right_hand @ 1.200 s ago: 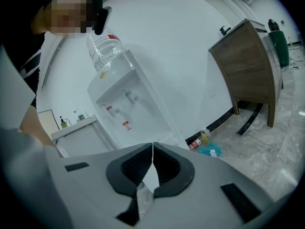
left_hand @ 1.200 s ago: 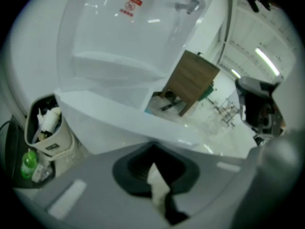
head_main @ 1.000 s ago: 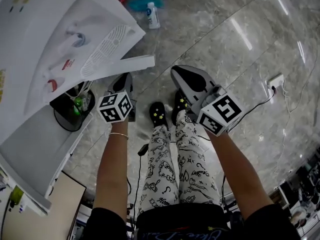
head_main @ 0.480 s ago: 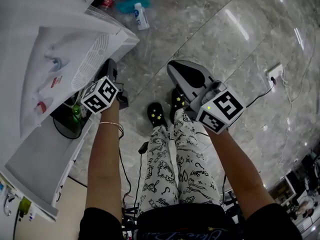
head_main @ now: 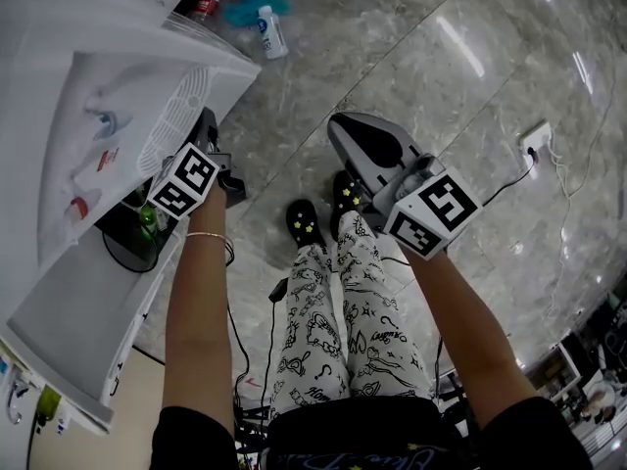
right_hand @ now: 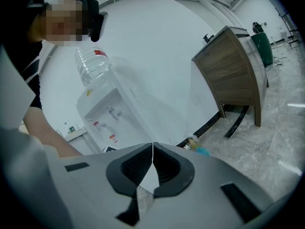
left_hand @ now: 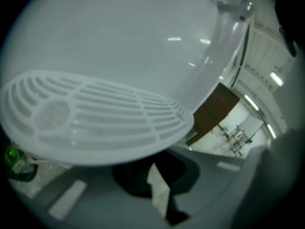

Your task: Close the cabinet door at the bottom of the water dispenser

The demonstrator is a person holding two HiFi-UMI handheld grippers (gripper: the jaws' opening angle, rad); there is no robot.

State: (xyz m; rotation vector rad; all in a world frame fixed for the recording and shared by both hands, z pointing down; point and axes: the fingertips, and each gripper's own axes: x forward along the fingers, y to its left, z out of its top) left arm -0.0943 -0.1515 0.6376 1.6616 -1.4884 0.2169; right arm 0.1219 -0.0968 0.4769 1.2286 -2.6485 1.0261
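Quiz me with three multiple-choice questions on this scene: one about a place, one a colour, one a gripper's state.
1. The left gripper is: A) just below the water dispenser's drip tray B) inside a drawer C) resting on a knee
2. The person's shoes are: A) white B) black with yellow stars C) red
3. The right gripper's jaws are: A) wide apart B) shut on a cup C) together, empty
Key: 1 A, the tray's grille looms over its jaws; 2 B, head view shows them; 3 C, its tips meet with nothing between.

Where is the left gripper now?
In the head view the left gripper is at the left, just under the white drip grille of the water dispenser.
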